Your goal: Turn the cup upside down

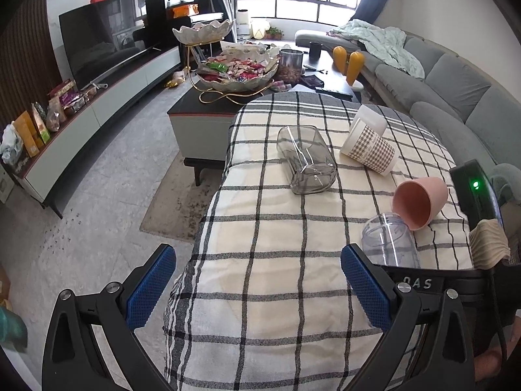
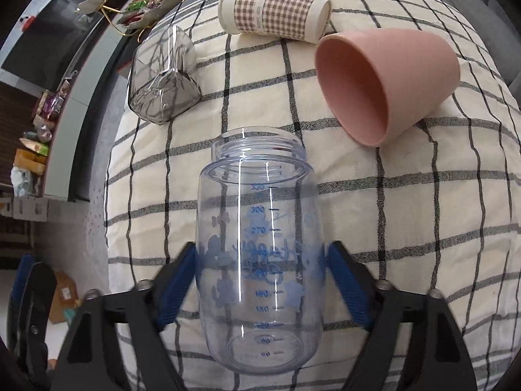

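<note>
the clear plastic cup with blue measuring marks (image 2: 260, 260) blurs the right gripper (image 2: 260, 277) pads behind its wall; they pinch its sides, mouth pointing away over the checked tablecloth (image 2: 407, 228). the left gripper (image 1: 257, 290) is spread wide, holding nothing. a pink cup (image 2: 384, 81), gingham paper cup (image 2: 273, 9) and smoky square glass (image 2: 162, 81) lie tipped over nearby.

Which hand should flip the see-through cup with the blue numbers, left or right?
Right. The right gripper already has its blue pads on both sides of the clear cup, which lies on the checked cloth. The left gripper is open and holds nothing.
</note>
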### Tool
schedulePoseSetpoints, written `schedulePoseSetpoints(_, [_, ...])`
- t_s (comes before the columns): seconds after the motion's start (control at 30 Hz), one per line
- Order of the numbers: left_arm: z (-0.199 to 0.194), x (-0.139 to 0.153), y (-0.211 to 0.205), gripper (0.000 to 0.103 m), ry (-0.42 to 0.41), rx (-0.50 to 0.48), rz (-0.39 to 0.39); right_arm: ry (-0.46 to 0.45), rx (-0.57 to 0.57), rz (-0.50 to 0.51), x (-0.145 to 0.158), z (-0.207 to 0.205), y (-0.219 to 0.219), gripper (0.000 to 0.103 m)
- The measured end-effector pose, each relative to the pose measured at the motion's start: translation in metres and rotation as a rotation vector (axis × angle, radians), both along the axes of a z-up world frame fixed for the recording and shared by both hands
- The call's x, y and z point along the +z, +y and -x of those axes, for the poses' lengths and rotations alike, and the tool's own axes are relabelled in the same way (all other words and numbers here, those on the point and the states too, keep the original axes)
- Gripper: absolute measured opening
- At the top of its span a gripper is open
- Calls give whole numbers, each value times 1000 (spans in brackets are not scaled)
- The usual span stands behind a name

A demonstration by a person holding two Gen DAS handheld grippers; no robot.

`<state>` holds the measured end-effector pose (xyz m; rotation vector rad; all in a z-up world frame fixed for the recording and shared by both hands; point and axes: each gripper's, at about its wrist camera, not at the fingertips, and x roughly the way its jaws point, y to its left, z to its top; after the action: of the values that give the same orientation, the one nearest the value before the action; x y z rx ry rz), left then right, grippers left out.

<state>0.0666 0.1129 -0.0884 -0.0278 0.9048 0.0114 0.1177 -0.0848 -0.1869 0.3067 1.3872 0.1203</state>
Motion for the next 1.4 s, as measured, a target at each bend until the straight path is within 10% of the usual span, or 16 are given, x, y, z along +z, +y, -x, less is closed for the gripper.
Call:
schedulePoseSetpoints(0.63, [46, 4, -87, 103, -236, -126, 93, -461, -127, 187, 112, 78, -109, 96])
schedulePoseSetpoints(1.4, [37, -74, -141, 103, -183, -67, 43, -674, -266, 323, 94, 103, -168, 100])
